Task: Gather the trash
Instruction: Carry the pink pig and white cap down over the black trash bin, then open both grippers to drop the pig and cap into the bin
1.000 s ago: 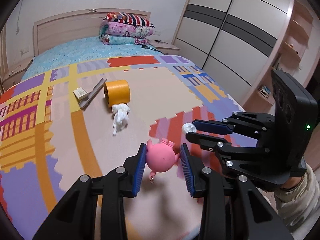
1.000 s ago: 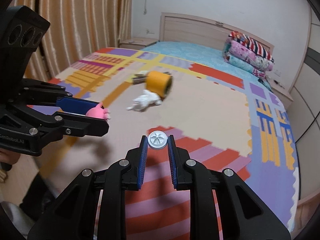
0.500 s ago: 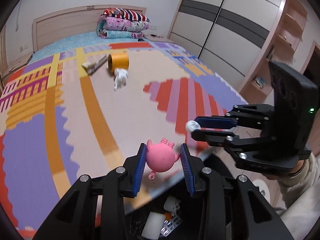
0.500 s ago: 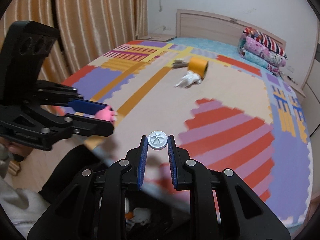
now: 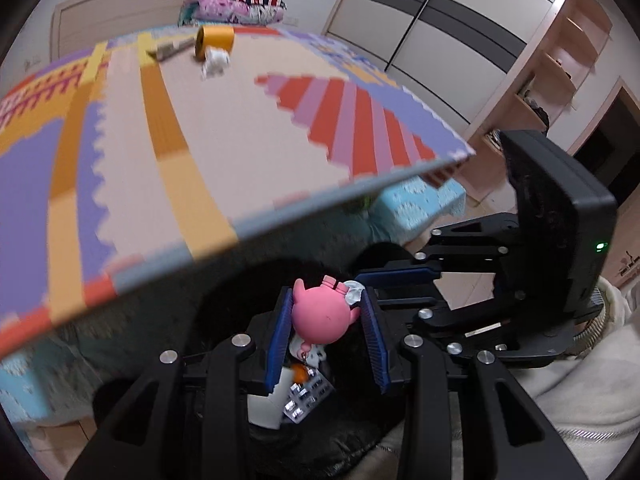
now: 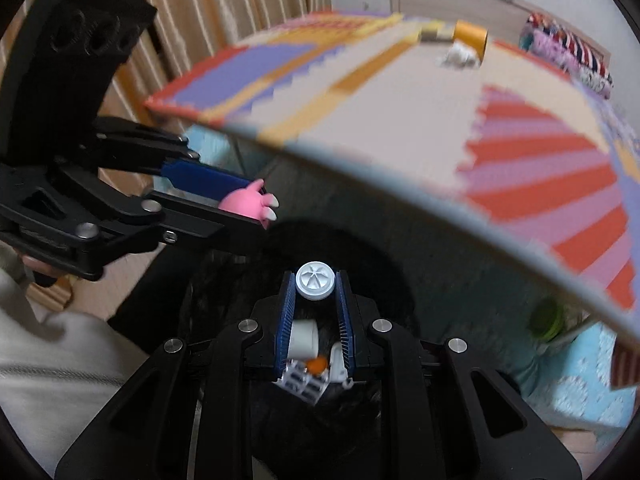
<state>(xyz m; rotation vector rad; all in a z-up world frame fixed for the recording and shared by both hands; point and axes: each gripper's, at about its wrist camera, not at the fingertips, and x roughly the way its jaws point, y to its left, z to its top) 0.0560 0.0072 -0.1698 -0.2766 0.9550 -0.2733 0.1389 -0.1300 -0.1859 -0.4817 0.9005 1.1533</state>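
Pink rubbery pig-shaped toy (image 5: 320,316) sits clamped between the blue pads of my left gripper (image 5: 326,338), the jaws closed about halfway on its round body; a small metal loop dangles beneath it. My right gripper (image 6: 316,308) has its jaws drawn narrow around a white ribbed plastic bottle cap (image 6: 315,281), pinched at the very tips. Both hang just off the near edge of the colourful foam puzzle mat on the bed (image 5: 224,128), above the black bin bag on the floor (image 6: 224,284), which already holds a white paper cup (image 6: 303,339), a silver blister pack (image 6: 301,384) and an orange scrap.

My worry is the cap: it is held only at its rim by the fingertips, so I judge a slight twist could flick it sideways past the bag's mouth. The two grippers are also very close, the cap nearly touching the pig in the left view, so releasing together might knock one item off course. The bag's soft rim could fold inward and catch whatever I drop.

By my count: one pig, one cap, two grippers, one bag. Back on the mat I see one orange tape roll (image 5: 214,40), one crumpled white tissue (image 5: 216,62) and one flat greyish strip with a small card (image 5: 170,49), all still to fetch
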